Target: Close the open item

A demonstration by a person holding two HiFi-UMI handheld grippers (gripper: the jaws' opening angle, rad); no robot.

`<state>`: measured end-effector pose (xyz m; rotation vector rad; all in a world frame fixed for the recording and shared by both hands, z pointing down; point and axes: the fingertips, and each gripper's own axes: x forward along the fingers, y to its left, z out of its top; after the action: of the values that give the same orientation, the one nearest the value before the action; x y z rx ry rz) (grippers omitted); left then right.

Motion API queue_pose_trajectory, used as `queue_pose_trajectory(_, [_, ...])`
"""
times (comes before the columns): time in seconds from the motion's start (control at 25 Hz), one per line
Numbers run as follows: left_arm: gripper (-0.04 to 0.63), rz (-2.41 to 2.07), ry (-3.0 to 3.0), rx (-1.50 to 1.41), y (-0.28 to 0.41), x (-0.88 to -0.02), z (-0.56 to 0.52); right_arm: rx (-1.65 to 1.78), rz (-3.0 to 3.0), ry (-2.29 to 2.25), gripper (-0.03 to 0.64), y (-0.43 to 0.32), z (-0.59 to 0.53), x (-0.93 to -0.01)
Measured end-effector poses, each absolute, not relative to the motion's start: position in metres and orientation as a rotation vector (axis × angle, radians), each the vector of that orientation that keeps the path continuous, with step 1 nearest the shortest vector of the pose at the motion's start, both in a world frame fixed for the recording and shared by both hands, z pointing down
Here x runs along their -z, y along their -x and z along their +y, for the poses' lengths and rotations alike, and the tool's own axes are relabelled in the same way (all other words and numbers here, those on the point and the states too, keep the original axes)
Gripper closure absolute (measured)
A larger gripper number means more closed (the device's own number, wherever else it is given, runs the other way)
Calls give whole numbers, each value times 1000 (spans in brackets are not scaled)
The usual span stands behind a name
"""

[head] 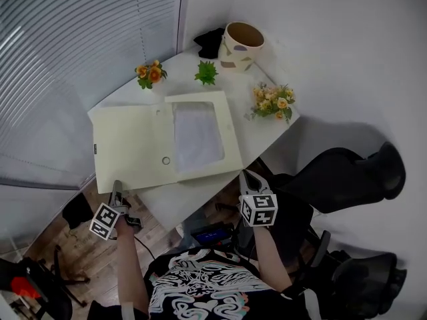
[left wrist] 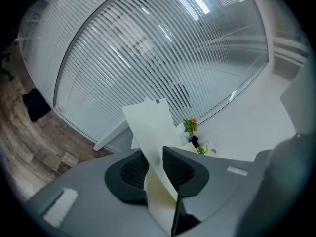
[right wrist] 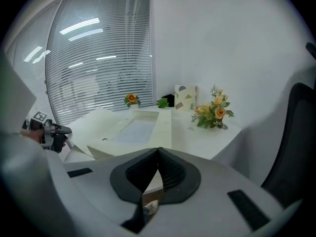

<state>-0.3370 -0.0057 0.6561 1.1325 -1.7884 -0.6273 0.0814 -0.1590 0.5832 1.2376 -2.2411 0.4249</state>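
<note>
A pale yellow box folder (head: 130, 145) lies open on the white table (head: 270, 135). Its flat cover is spread to the left, and its tray half on the right holds white paper (head: 197, 139). My left gripper (head: 117, 187) is at the cover's near left corner. In the left gripper view the cover (left wrist: 150, 127) runs up between the pads, and the left gripper (left wrist: 157, 164) is shut on it. My right gripper (head: 248, 177) hovers at the table's near edge, right of the folder (right wrist: 123, 127). The right gripper (right wrist: 158, 157) is shut with nothing in it.
At the table's far side stand a patterned pot (head: 241, 45), a small green plant (head: 207, 73), orange flowers (head: 151, 73) and a bouquet (head: 273, 102). Window blinds (head: 73, 39) run along the left. A black office chair (head: 353, 172) stands to the right.
</note>
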Motion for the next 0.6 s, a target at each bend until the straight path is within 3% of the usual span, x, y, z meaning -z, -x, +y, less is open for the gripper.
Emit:
queue_pose_trajectory(0.12, [542,-1803,-1143,601,337,-652,-9,-441,-2227,-1276,614,-86,-170,-586])
queue_pose_trajectory(0.6, [546,-1849,-1125,579,337,-651,-6,-580,-2248,-1228,552,-86,-183,-613])
